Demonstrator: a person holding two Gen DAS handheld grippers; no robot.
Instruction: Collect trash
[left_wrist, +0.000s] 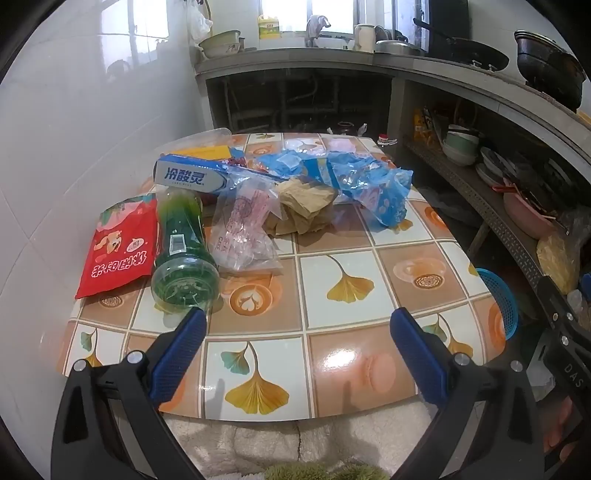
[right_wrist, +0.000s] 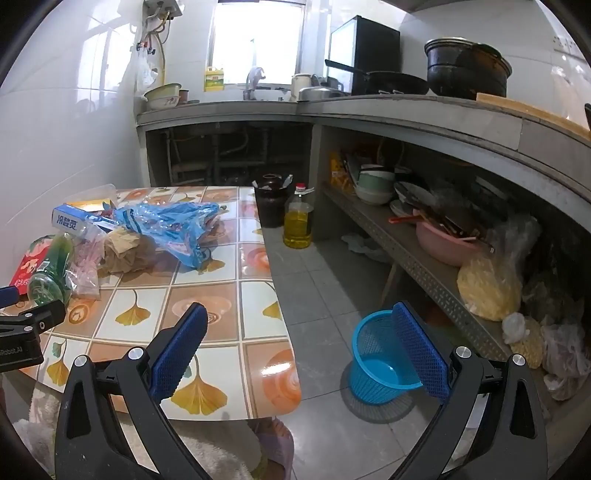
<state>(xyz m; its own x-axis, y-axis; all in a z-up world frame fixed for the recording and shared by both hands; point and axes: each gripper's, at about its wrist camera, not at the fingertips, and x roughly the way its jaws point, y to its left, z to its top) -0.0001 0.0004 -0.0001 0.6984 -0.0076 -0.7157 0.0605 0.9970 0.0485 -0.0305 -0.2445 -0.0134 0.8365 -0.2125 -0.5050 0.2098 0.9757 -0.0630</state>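
Observation:
Trash lies on the far left of the patterned table (left_wrist: 332, 365): a red snack bag (left_wrist: 118, 243), a green plastic bottle (left_wrist: 183, 251) on its side, a clear plastic bag (left_wrist: 243, 229), crumpled brown paper (left_wrist: 306, 206), a toothpaste box (left_wrist: 192, 177) and a blue plastic wrapper (left_wrist: 369, 181). My left gripper (left_wrist: 299, 321) hangs open over the near table edge, its left finger just short of the bottle's base. My right gripper (right_wrist: 301, 317) is open over the table's right edge. A blue basket (right_wrist: 380, 362) stands on the floor behind its right finger.
A yellow oil bottle (right_wrist: 298, 221) and a dark jar (right_wrist: 271, 201) stand on the floor past the table. A low shelf (right_wrist: 424, 266) with bowls, a pink basin and bags runs along the right. A grey counter (right_wrist: 369, 110) carries pots and a wok.

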